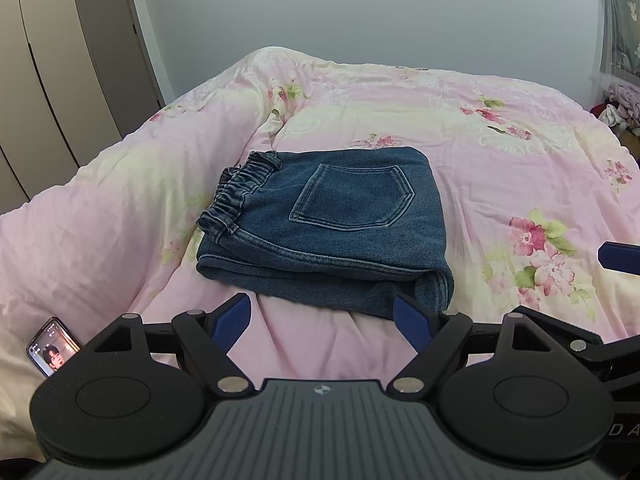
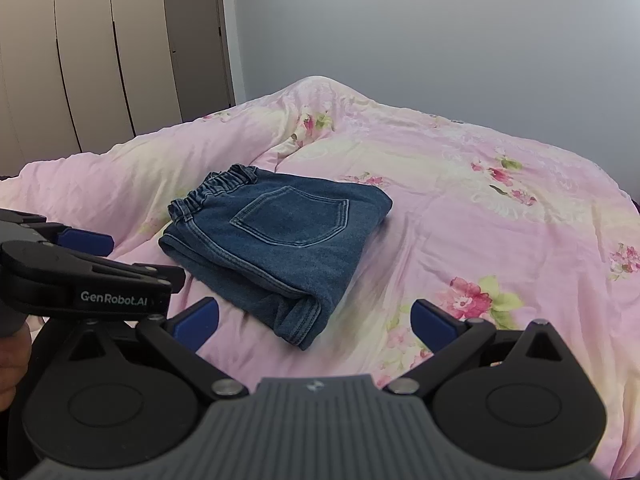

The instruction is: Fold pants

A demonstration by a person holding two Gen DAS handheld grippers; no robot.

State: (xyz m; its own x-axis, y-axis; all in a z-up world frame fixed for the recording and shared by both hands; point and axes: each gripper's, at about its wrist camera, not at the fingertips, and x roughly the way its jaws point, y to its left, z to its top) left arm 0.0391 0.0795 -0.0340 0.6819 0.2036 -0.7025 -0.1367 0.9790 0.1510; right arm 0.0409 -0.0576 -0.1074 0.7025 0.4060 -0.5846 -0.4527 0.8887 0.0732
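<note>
Blue denim pants lie folded into a compact rectangle on the pink floral bed cover, back pocket up, elastic waistband at the left. They also show in the right wrist view. My left gripper is open and empty, just in front of the pants' near edge. My right gripper is open and empty, near the pants' front right corner. The left gripper's body shows at the left of the right wrist view. A blue fingertip of the right gripper shows at the right edge of the left wrist view.
A phone with a lit screen lies on the cover at the near left. Wardrobe doors and a grey door stand behind the bed at the left. A pile of clothes lies beyond the bed's right edge.
</note>
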